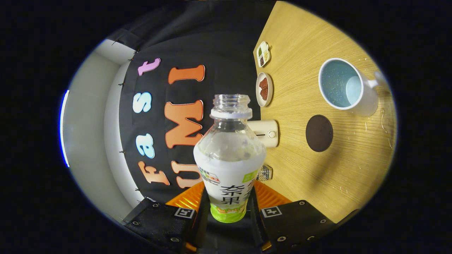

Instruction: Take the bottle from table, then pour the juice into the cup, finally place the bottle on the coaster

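My gripper (229, 206) is shut on a clear, uncapped bottle (229, 155) with a white and green label; both fingers press on its lower body. The whole view is rolled hard sideways, so the bottle is tipped over and the wooden table (317, 183) stands to its right. The bottle's open mouth shows no stream of juice. A white cup (344, 86) with a pale blue inside stands on the table beyond and to the right of the bottle's neck. The dark round coaster (319, 133) lies bare on the table between the cup and the fingers.
A small plate of brown food (264, 89) and a little divided dish (263, 53) sit at the table's far edge. A cream box with a knob (265, 132) lies just behind the bottle's shoulder. Some drops glisten on the wood near the cup.
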{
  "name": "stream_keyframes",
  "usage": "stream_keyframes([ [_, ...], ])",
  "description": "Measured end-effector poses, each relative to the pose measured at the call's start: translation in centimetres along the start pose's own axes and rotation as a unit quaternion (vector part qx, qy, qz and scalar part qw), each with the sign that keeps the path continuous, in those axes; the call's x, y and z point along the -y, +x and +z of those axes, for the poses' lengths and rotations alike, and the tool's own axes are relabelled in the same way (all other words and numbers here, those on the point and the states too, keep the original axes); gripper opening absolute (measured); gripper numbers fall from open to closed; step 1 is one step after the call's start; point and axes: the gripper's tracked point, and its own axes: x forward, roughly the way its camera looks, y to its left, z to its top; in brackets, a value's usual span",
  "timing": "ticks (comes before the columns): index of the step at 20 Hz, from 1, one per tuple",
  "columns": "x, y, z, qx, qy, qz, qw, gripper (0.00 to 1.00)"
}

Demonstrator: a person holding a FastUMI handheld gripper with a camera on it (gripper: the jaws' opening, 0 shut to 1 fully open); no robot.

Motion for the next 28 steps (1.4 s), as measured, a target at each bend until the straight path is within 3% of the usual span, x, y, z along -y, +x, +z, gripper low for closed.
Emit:
stream_keyframes([
  [28, 0.6, 0.8, 1.4, 0.003, 0.085, 0.014, 0.996, 0.54],
])
